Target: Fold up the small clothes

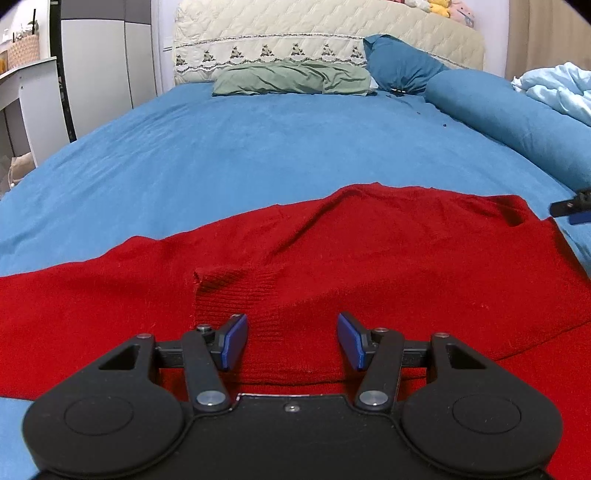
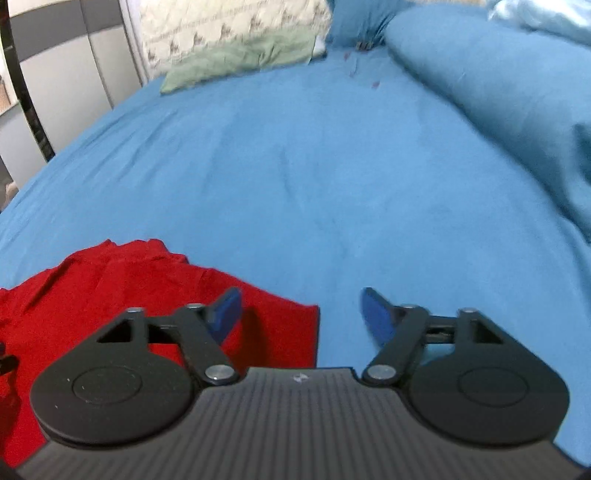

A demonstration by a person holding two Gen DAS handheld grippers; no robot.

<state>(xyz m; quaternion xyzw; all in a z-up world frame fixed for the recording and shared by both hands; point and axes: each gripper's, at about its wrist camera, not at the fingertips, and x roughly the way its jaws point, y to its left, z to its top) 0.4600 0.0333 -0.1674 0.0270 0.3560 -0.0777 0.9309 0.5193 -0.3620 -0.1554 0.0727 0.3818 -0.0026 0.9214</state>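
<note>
Where visible, seemingly blue bedsheet [image 1: 221, 147]

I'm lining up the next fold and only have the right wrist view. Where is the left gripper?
Observer: The left gripper is open over the red sweater, above a folded ribbed cuff.
Operator: How far left does the sweater spread?
Observer: It runs past that view's left edge, flat on the blue bedsheet.
Operator: Anything on top of the headboard?
Observer: Plush toys sit there.
</note>
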